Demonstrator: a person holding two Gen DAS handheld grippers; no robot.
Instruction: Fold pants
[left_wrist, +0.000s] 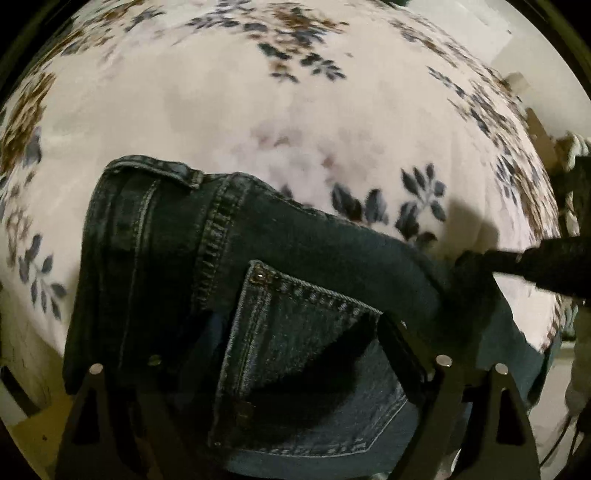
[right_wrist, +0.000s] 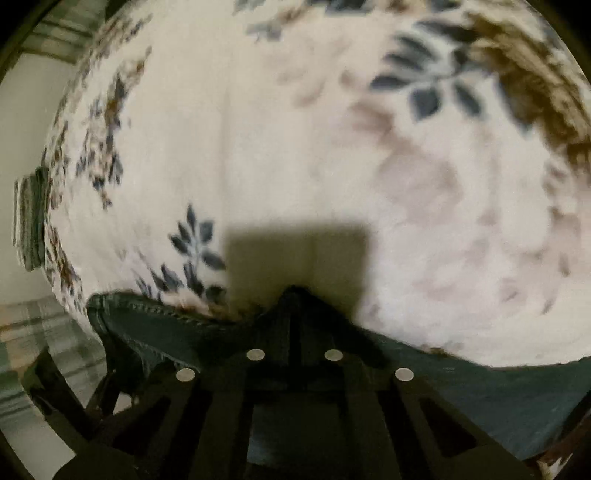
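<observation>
Dark blue jeans (left_wrist: 280, 258) lie folded on a white bedspread with a blue and brown flower print (left_wrist: 221, 103). In the left wrist view my left gripper (left_wrist: 299, 332) is open, its fingers spread wide over the back pocket (left_wrist: 306, 354) without pinching cloth. My right gripper shows at the right of that view (left_wrist: 476, 262), at the jeans' far edge. In the right wrist view my right gripper (right_wrist: 293, 295) is shut on a raised fold of the jeans (right_wrist: 166, 332), with the fabric pulled up into a peak between its fingertips.
The flowered bedspread (right_wrist: 295, 129) fills most of both views. A green plaid cloth (right_wrist: 29, 221) hangs at the bed's left edge in the right wrist view, with pale floor below. The bed's right edge and room clutter (left_wrist: 569, 177) show in the left wrist view.
</observation>
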